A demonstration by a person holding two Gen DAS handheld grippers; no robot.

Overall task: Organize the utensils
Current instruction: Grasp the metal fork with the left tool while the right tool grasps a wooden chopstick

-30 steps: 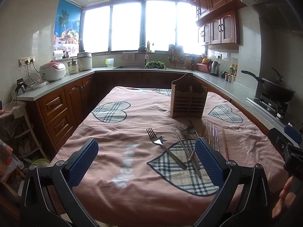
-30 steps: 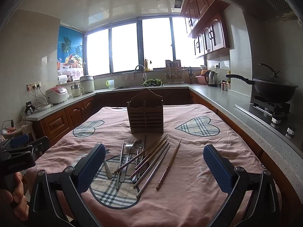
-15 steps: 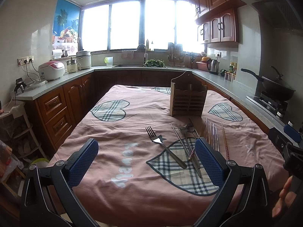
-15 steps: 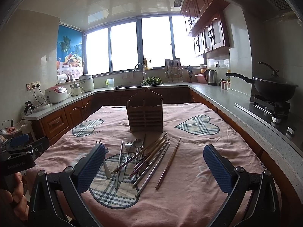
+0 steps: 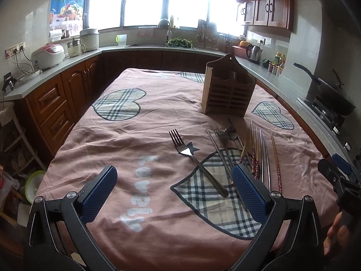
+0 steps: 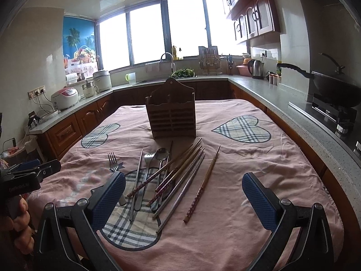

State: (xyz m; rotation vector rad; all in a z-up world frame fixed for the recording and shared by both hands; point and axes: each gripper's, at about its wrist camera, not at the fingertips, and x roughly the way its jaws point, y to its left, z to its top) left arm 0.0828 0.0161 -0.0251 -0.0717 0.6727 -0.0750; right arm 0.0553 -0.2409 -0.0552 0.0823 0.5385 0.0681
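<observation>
Fork (image 5: 194, 158) and chopsticks (image 6: 180, 176) lie before the wooden holder (image 6: 170, 117), ahead of both tongs. Left tongs (image 5: 176, 192) and right tongs (image 6: 183, 201) gape wide, holding nothing.

Left wrist view: sits behind the left gripper (image 5: 173, 194), above the near end of the table (image 5: 94, 140), facing down its length toward the window; the fork (image 5: 191, 155) lies near, at frame centre.
Right wrist view: sits behind the right gripper (image 6: 183, 198), above the same near end, facing the same way; the chopsticks (image 6: 180, 171) lie near, at lower centre.
Shared: table, fork (image 6: 112, 160), chopsticks (image 5: 257, 151), holder (image 5: 227, 92) (image 6: 171, 117).
Cross-sight: the right gripper (image 5: 338, 174) shows at the right edge of the left view; the left gripper (image 6: 27, 174) at the left edge of the right view.
</observation>
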